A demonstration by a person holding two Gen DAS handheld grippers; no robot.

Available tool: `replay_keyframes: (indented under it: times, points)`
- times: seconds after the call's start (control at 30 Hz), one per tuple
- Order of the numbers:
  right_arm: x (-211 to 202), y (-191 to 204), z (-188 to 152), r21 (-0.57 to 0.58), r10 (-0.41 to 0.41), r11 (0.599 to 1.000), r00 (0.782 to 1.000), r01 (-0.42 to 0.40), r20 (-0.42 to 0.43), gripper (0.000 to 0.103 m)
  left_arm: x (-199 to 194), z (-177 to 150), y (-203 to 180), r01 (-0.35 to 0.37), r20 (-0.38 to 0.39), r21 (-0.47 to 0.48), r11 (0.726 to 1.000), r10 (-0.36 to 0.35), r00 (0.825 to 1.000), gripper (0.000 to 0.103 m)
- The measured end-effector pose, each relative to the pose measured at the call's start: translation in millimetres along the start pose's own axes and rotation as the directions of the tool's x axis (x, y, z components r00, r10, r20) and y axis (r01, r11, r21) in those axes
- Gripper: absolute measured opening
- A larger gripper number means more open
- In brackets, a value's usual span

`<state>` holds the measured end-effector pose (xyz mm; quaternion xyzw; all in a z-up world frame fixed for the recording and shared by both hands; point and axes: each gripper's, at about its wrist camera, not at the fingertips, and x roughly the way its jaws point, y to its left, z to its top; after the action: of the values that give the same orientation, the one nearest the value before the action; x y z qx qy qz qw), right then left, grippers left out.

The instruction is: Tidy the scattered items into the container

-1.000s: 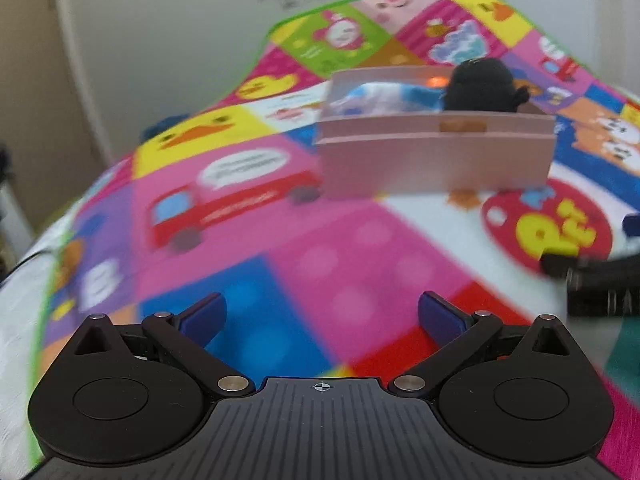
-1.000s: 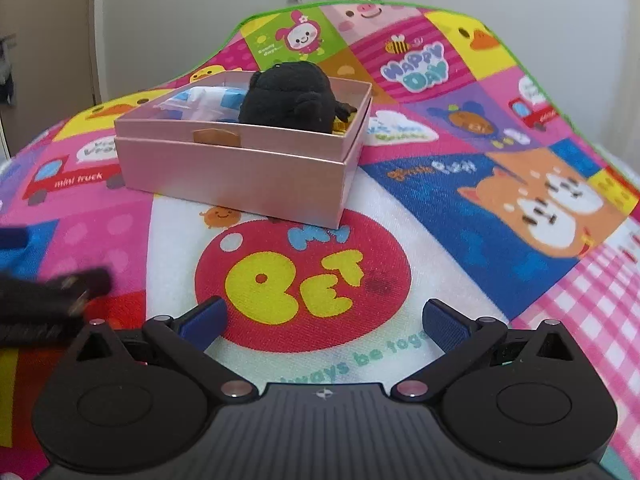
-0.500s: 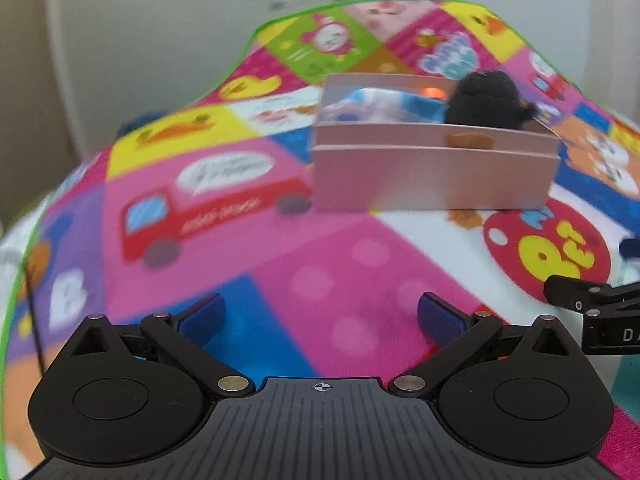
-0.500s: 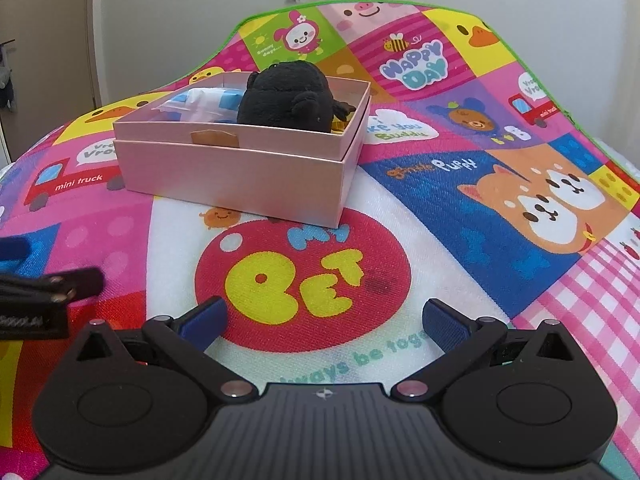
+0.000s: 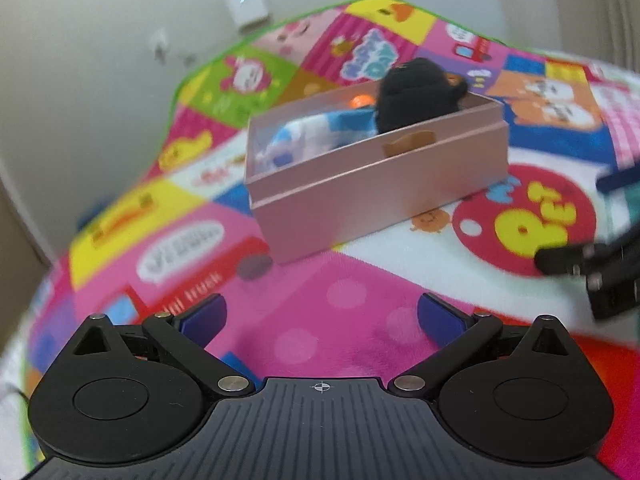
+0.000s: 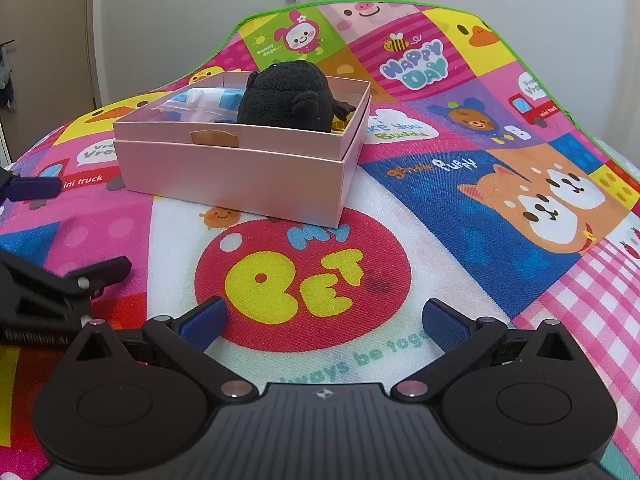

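A colourful cartoon play mat (image 6: pixel 460 208) covers the whole surface, running up to a pale wall (image 6: pixel 180 12). On the mat stands a pink box (image 6: pixel 240 176), open at the top, just behind the red "MY PET" circle (image 6: pixel 304 280). Inside the box, at its right end, sits a black plush toy (image 6: pixel 288 98), rising above the rim; a blue-and-white packet (image 6: pixel 204 100) lies beside it at the left end. A small orange item (image 5: pixel 358 101) shows behind the plush; its kind cannot be told. The left hand-held gripper (image 5: pixel 320 318) is released, fingers spread and empty, over the pink squares. The right hand-held gripper (image 6: pixel 324 322) is likewise released and empty, over the red circle.
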<state>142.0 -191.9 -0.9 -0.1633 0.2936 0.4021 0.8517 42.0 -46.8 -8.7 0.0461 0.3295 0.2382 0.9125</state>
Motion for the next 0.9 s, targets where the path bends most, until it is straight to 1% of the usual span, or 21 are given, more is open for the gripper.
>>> replay_keyframes:
  times: [0.03, 0.07, 0.1, 0.13, 0.17, 0.2, 0.27, 0.43, 0.53, 0.6, 0.63, 0.7, 0.77, 0.83, 0.9]
  points:
    - [0.0, -0.1, 0.0, 0.0, 0.0, 1.0, 1.0, 0.0, 0.0, 0.103, 4.4, 2.6, 6.8, 0.019, -0.047, -0.082, 0.996, -0.023, 0.999, 0.103]
    - [0.0, 0.0, 0.0, 0.0, 0.0, 1.0, 1.0, 0.0, 0.0, 0.103, 8.3, 5.0, 14.0, 0.029, -0.096, -0.168, 0.985, -0.046, 0.994, 0.103]
    - [0.0, -0.1, 0.0, 0.0, 0.0, 1.0, 1.0, 0.0, 0.0, 0.103, 11.6, 8.5, 22.4, 0.038, -0.129, -0.257, 0.966, -0.073, 0.989, 0.103]
    - [0.0, -0.1, 0.0, 0.0, 0.0, 1.0, 1.0, 0.0, 0.0, 0.103, 12.5, 11.4, 25.7, 0.041, -0.14, -0.279, 0.96, -0.083, 0.987, 0.103]
    - [0.0, -0.1, 0.0, 0.0, 0.001, 1.0, 1.0, -0.001, 0.0, 0.103, 14.5, 14.2, 26.2, 0.048, -0.163, -0.266, 0.963, -0.094, 0.982, 0.103]
    - [0.2, -0.1, 0.0, 0.001, 0.001, 1.0, 1.0, -0.001, 0.0, 0.103, 16.6, 15.6, 24.6, 0.055, -0.174, -0.233, 0.971, -0.097, 0.98, 0.103]
    - [0.2, -0.8, 0.3, 0.001, 0.002, 1.0, 1.0, -0.002, 0.0, 0.103, 17.9, 16.2, 21.4, 0.054, -0.174, -0.2, 0.978, -0.09, 0.981, 0.103]
    - [0.3, -0.8, 0.2, 0.003, 0.004, 1.0, 1.0, -0.004, 0.0, 0.103, 17.0, 19.2, 26.4, 0.044, -0.206, -0.246, 0.968, -0.097, 0.974, 0.103]
    - [0.2, -1.1, 0.2, 0.002, 0.003, 1.0, 1.0, -0.003, 0.0, 0.103, 18.8, 20.2, 23.6, 0.043, -0.21, -0.239, 0.97, -0.095, 0.973, 0.103]
    - [0.1, -1.4, 0.2, 0.001, 0.003, 1.0, 1.0, -0.003, 0.0, 0.103, 18.6, 17.5, 20.8, 0.028, -0.187, -0.243, 0.97, -0.075, 0.98, 0.103]
    - [0.1, -1.5, 0.3, 0.001, 0.003, 1.0, 1.0, -0.003, 0.0, 0.103, 17.6, 14.4, 18.1, 0.016, -0.158, -0.244, 0.97, -0.056, 0.986, 0.103]
    - [0.1, -1.7, 0.3, 0.002, 0.004, 1.0, 1.0, -0.004, 0.0, 0.103, 15.3, 6.1, 9.7, -0.008, -0.089, -0.218, 0.976, -0.012, 0.996, 0.103]
    - [0.0, -1.7, 0.2, 0.001, 0.003, 1.0, 1.0, -0.003, 0.0, 0.103, 11.2, 1.4, 0.7, -0.039, -0.044, -0.18, 0.983, 0.031, 0.999, 0.103]
    - [-0.2, -1.8, 0.4, 0.0, 0.003, 1.0, 1.0, -0.003, 0.0, 0.103, 10.3, 3.7, -1.8, -0.053, -0.044, -0.164, 0.985, 0.046, 0.998, 0.103]
    - [-0.1, -2.0, 0.5, 0.001, 0.004, 1.0, 1.0, -0.004, 0.0, 0.103, 11.4, 3.7, 2.2, -0.036, -0.046, -0.187, 0.982, 0.028, 0.999, 0.103]
